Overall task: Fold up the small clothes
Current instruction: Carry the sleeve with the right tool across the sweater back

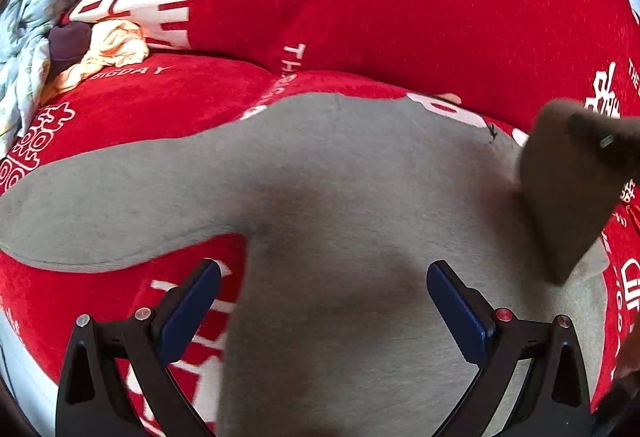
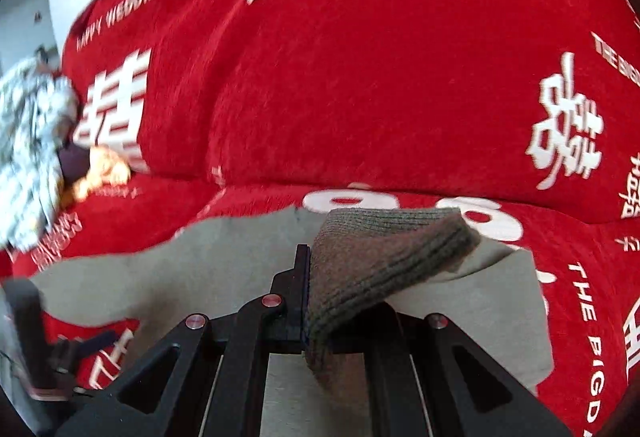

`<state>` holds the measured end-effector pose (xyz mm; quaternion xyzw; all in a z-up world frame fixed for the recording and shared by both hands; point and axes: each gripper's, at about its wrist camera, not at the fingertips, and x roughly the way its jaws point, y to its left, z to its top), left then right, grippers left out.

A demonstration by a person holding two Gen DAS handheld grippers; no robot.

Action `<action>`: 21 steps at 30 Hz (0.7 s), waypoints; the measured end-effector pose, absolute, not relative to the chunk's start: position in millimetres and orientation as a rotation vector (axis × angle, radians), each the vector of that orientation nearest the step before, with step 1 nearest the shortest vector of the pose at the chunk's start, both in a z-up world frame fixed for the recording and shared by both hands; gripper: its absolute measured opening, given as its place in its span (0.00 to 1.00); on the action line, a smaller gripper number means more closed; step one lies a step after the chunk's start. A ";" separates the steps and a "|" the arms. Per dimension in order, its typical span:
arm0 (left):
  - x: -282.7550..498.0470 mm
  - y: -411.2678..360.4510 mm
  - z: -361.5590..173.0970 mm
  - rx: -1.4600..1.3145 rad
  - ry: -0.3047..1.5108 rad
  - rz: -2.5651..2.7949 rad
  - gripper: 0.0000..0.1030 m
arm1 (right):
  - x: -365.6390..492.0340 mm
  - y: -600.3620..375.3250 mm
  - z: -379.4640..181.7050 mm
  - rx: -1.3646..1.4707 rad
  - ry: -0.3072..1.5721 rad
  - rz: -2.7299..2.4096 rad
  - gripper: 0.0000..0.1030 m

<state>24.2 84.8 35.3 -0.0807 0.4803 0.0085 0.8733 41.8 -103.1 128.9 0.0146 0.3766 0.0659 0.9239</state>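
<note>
Grey top (image 1: 340, 197) flat on red sofa (image 1: 440, 17), sleeve trailing left; right gripper (image 2: 308, 301) clamps the raised cuff (image 2: 380, 265), likely right sleeve; left gripper (image 1: 324, 301) spread, nearer the body.

Beside the sweater (image 1: 340, 197), we lose the clothes pile (image 2: 32, 141) to blur and the frame's left edge. The sweater's cuff (image 2: 384, 269) hides the right gripper's (image 2: 316, 301) far finger.
</note>
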 end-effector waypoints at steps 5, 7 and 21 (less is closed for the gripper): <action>24.4 101.6 34.0 -0.197 1.005 0.026 1.00 | 48.9 -73.0 102.1 -0.013 0.823 0.152 0.06; 25.6 107.6 31.8 -0.217 1.013 0.024 1.00 | 50.7 -62.7 94.8 -0.026 0.836 0.158 0.06; -5.9 160.8 33.9 -0.357 1.003 0.048 1.00 | 55.7 5.6 45.6 -0.201 0.970 0.200 0.13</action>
